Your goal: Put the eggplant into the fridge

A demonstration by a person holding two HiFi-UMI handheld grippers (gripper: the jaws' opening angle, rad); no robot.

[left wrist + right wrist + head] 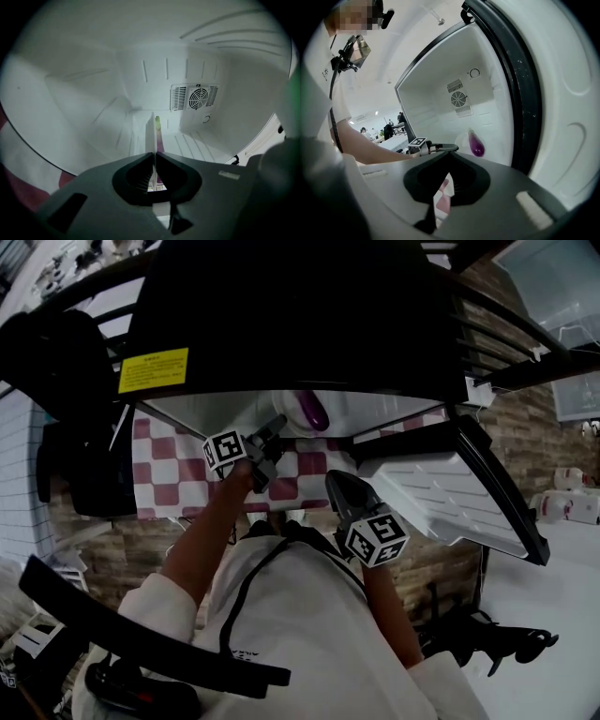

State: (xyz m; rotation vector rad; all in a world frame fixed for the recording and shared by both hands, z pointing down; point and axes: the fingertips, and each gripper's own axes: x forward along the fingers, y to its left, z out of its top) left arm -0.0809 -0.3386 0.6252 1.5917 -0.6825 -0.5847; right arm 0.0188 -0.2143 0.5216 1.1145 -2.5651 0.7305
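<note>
A purple eggplant point(312, 412) with a green stem lies on a white plate point(339, 414) just inside the open fridge point(281, 324). My left gripper point(278, 422) is shut on the near rim of that plate. In the left gripper view the plate point(151, 133) shows edge-on between the jaws, and the eggplant point(160, 139) peeks out behind it. The right gripper view shows the eggplant point(477, 144), the plate point(461, 139) and the left gripper point(450, 148) at the fridge mouth. My right gripper point(336, 482) hangs below and to the right, shut point(449, 154) on nothing.
The fridge interior point(93, 70) is white, with a fan vent point(198, 97) on its back wall. Its door point(441, 493) stands swung out on the right. A red-and-white checked cloth point(173, 474) lies below the opening. A white table point(553, 615) is at the lower right.
</note>
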